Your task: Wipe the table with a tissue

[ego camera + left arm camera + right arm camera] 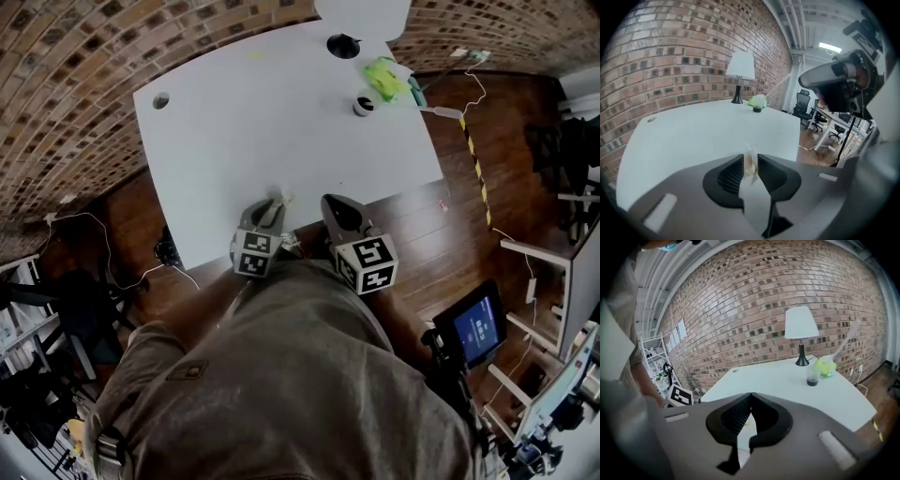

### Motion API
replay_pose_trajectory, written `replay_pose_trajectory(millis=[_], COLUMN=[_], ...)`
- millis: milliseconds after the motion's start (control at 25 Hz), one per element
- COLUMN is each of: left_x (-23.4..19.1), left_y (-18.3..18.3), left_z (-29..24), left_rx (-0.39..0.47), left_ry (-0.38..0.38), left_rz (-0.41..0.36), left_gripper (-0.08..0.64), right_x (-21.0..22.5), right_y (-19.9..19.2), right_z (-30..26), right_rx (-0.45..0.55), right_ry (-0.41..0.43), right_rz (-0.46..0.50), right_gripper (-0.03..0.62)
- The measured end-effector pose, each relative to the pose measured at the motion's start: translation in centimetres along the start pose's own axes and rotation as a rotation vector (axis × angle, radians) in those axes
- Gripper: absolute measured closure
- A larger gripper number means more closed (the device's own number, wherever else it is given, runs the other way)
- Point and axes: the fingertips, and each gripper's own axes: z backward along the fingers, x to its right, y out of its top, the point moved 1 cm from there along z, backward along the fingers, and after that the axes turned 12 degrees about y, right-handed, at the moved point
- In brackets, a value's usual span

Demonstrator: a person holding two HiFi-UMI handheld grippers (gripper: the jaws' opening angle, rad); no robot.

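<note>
The white table (262, 122) carried only a few things, all grouped at its far end: a black-footed lamp (800, 324) with a white shade, a small clear cup (812, 376) with something dark in its bottom part, and just beside the cup a yellow-green bundle (826, 367) whose contents could not be made out. In the head view the cup (363, 105) stood on the near side of the bundle (382, 78), close to the table's right edge. The tissue (749, 165), a small crumpled cream wad, sat between the jaws of the left gripper (750, 158); the jaws stood a little apart, with the wad in the gap rather than squeezed flat. That gripper (272, 208) hovered at the table's near edge, so the tissue (280, 199) was there too, well apart from the cup and lamp. The right gripper (751, 395) had its jaw tips touching, nothing between them, and lay just beside the left one (336, 208) at the same edge.
</note>
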Motion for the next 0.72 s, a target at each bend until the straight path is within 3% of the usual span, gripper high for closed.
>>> replay_pose_trajectory(millis=[280, 720], left_x=[-0.7, 5.5], left_y=[4.0, 8.5], left_z=[3.8, 10.2], left_rx=[0.154, 0.307], left_ry=[0.121, 0.207], left_rz=[0.113, 0.172], left_gripper=[0.534, 0.558], right_x=[0.4, 0.9], right_y=[0.7, -0.5], right_z=[1.1, 6.1], right_rx=[0.013, 0.028], right_ry=[0.071, 0.191], right_rz=[0.047, 0.072], right_gripper=[0.581, 0.581])
